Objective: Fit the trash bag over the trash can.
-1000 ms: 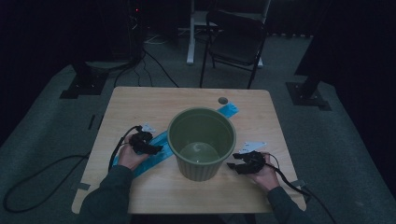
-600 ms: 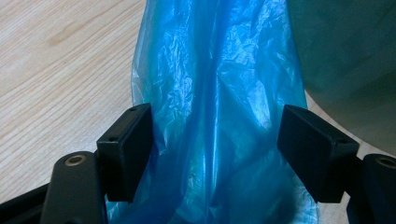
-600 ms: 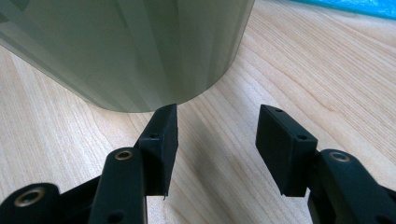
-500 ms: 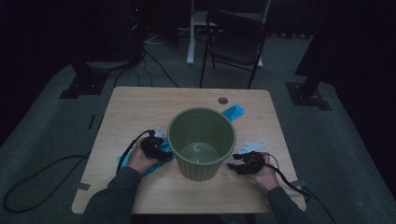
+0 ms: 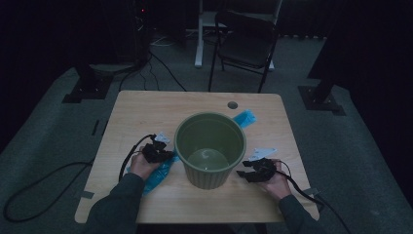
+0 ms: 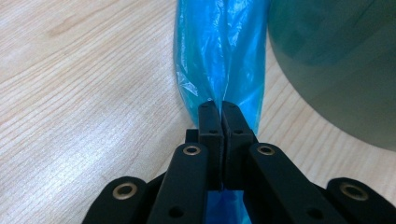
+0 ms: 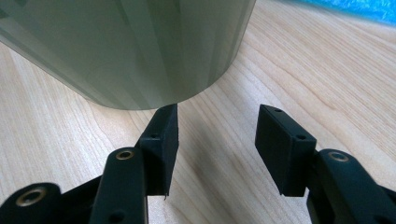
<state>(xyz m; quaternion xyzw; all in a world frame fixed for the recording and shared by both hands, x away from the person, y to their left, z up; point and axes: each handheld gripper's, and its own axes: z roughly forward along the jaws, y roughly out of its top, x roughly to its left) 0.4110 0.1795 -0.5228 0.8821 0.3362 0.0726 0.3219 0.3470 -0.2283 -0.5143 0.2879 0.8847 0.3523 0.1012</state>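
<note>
Wooden table (image 5: 141,122): green bin (image 5: 210,148) mid-way.

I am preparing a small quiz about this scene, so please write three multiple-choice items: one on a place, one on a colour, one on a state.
1. Where does the bin stand?
A. on the table
B. on the chair
C. on the floor

2. What colour is the plastic bag?
A. red
B. blue
C. white

3. How are the jaws of the right gripper?
A. shut on the bag
B. shut on the bin
C. open

Answers:
1 A, its base rests on the wood.
2 B, the left gripper pinches blue film.
3 C, bare wood shows between them.
</note>
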